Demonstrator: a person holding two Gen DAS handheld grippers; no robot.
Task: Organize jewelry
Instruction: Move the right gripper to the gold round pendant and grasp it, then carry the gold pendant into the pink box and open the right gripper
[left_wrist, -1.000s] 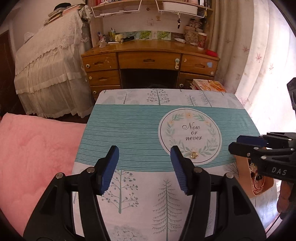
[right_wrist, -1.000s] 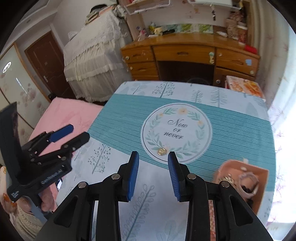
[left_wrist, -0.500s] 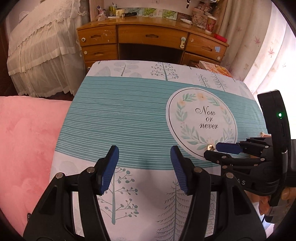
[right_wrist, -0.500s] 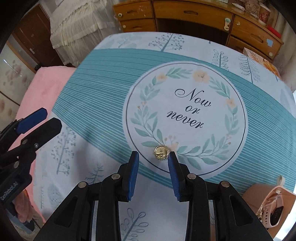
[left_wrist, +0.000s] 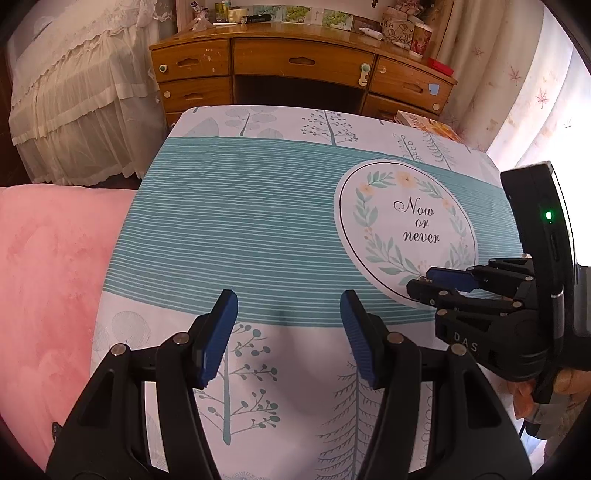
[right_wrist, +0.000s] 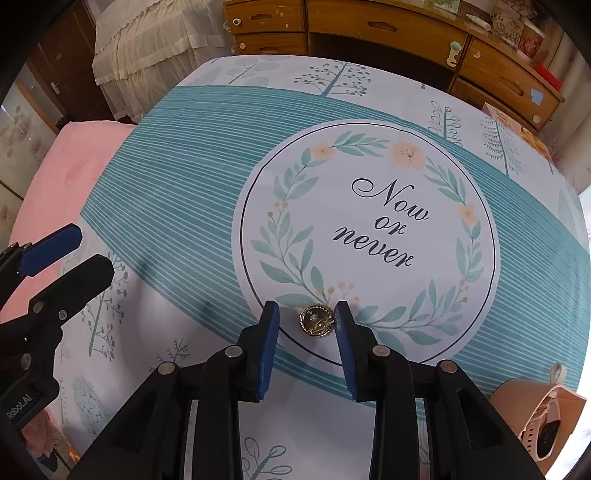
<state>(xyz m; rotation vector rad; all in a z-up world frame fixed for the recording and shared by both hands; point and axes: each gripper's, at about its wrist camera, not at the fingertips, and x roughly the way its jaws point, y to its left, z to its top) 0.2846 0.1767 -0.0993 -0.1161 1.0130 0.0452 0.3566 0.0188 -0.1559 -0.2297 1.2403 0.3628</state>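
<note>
A small round gold ornament (right_wrist: 317, 320) lies on the tablecloth (right_wrist: 184, 184), at the lower edge of the printed wreath circle. My right gripper (right_wrist: 306, 311) points down at the cloth with the ornament between its blue pads. Its jaws are closing; the right pad is at the ornament's rim and a gap shows on the left, so it is not gripped. In the left wrist view the right gripper (left_wrist: 419, 284) hides most of the ornament. My left gripper (left_wrist: 289, 301) hangs open over bare cloth to the left, holding nothing. A peach jewelry box (right_wrist: 513, 387) with a pink watch (right_wrist: 546, 432) sits at the near right.
A wooden desk (left_wrist: 295, 62) with drawers stands beyond the table's far edge. A pink blanket (left_wrist: 48, 277) lies along the left side. Lace-covered furniture (left_wrist: 74, 92) is at the back left, an orange book (left_wrist: 432, 125) and curtains at the back right.
Both grippers came down toward the table. The right one dropped until the gold ornament lay between its fingers, and its jaws narrowed. The left gripper's opening is unchanged.
</note>
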